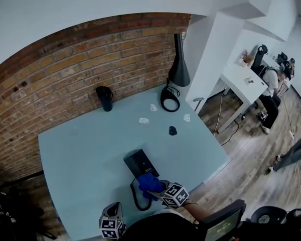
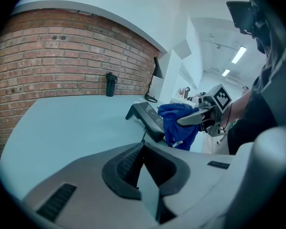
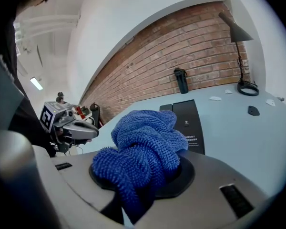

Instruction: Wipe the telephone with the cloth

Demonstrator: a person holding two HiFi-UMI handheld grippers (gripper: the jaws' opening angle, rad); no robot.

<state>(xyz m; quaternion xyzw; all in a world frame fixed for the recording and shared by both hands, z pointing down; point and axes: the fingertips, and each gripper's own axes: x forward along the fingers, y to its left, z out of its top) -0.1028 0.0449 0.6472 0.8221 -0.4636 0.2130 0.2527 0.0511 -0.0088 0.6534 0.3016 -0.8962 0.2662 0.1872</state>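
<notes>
The telephone (image 1: 140, 163) is a flat black box. It sits on the bench (image 1: 80, 149), low in the middle of the head view. In the right gripper view its long side points away from the tongs, up toward the brick wall (image 1: 65, 69). In the left gripper view its far end is lifted up, so the top slopes. A black cord (image 1: 135, 197) loops from it toward the bottom of the head view.

The right tongs (image 1: 154, 187) are shut tight on a fuzzy blue cloth (image 1: 149, 183). The cloth is bunched up and sits just at the near end of the telephone. The left tongs (image 1: 114, 207) are at the bottom left. Their tips are pressed together with nothing between them.

A tall dark cup (image 1: 105, 98) stands by the wall in the upper left. I cannot tell what is in it.
</notes>
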